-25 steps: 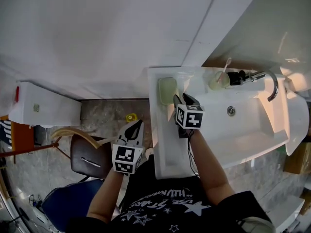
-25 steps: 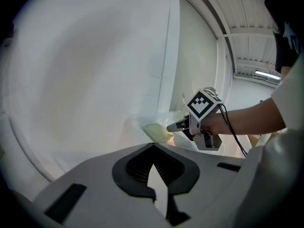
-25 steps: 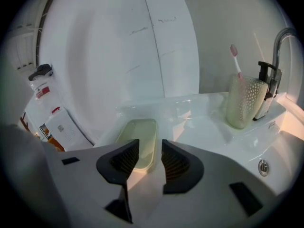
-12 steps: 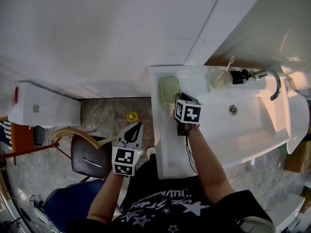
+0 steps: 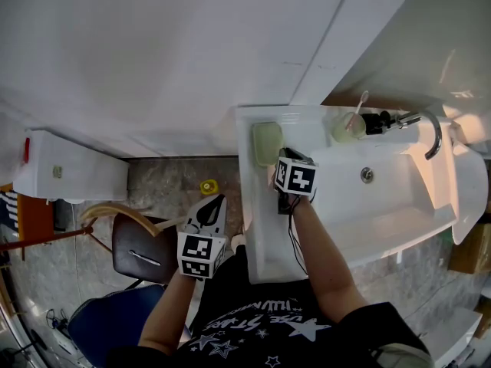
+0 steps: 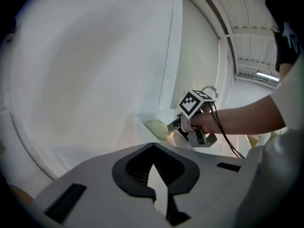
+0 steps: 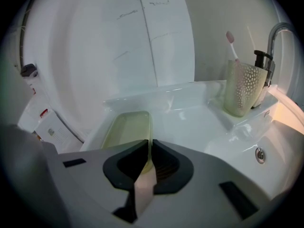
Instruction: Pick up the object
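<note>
Right gripper (image 7: 148,142) tilted down, fingers (image 7: 127,164) just closing, apparently pinching soap dish (image 7: 124,127) rim

Dish (image 5: 266,142) on ledge (image 5: 259,221), left of cup (image 5: 347,126)

1 dish (image 5: 267,142), 1 cup (image 5: 346,127), 1 toothbrush (image 5: 357,106)

Bright, even light, glare on the white sink (image 5: 399,202), dark fisheye corners in both gripper views.
</note>
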A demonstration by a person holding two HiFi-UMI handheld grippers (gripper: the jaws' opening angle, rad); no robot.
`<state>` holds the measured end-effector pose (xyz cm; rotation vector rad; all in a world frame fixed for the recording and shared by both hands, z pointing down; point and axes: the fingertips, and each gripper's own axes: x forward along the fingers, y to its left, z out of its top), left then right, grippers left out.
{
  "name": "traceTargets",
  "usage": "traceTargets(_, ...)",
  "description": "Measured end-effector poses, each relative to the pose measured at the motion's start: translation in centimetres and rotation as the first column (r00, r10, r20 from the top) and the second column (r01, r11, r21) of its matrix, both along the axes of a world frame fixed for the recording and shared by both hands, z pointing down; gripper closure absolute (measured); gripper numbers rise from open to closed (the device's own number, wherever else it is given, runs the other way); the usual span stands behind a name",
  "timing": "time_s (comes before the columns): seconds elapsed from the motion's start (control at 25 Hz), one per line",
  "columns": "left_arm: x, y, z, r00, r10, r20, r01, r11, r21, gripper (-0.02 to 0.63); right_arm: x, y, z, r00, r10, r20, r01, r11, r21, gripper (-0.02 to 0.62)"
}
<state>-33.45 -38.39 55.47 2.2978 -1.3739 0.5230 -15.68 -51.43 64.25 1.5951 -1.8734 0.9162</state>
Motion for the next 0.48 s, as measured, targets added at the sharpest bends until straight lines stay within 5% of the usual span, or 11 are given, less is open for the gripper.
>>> traceTargets(0.48,1.5,1.0,-2.2,1.000,-0.025,0.017,0.025,0.999,0.034,0.591,1.5,1.0,-3.1,0.997,-0.008,0.075,0.005,0.999,0.044,0.561)
